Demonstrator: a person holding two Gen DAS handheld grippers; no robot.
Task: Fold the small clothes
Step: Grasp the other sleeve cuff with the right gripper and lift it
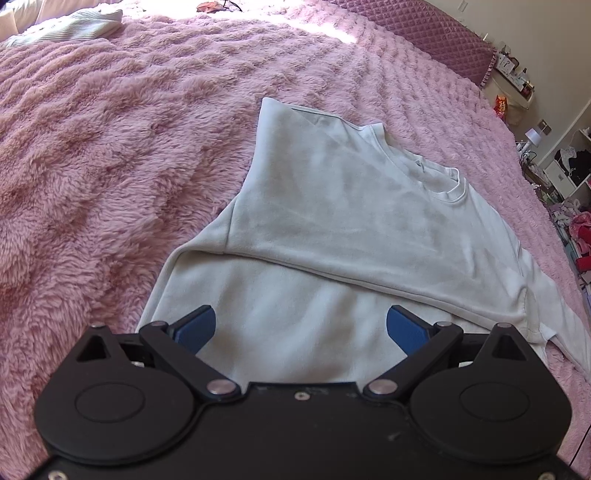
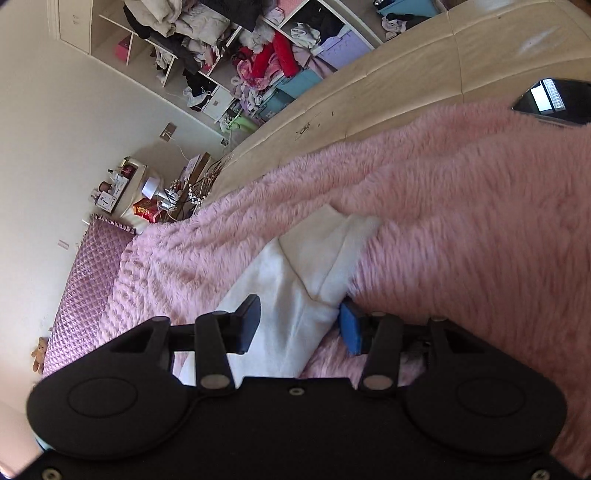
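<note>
My left gripper (image 1: 301, 328) stands wide open over the lower part of the pale sweatshirt (image 1: 332, 206), its blue-padded fingers (image 1: 197, 326) spread apart with only flat cloth showing between them; they grip nothing. The sweatshirt lies on the fluffy pink blanket (image 1: 110, 147) that covers the bed. One side of it is folded across the body, so a long diagonal edge runs from near my left finger up toward the right, and the round ribbed collar (image 1: 456, 186) sits beyond that fold.

My right gripper (image 2: 297, 326) is about half open. A white strip of the same garment, the sleeve (image 2: 295, 295) by the look of it, runs up between the fingers, but the pads do not press on it: the dark left finger (image 2: 249, 325) sits just beside one edge and the blue right pad (image 2: 351, 328) sits at the other edge, over pink pile. The view is blurred and tilted.

Farther out in the left view, a folded ribbed white garment (image 1: 74, 27) lies near the far edge of the bed, well apart from the sweatshirt. A quilted purple headboard (image 1: 443, 33) closes off the bed. Beyond it stands a cluttered nightstand (image 2: 136, 192), and open shelves (image 2: 221, 48) stuffed with clothes line the wall.
</note>
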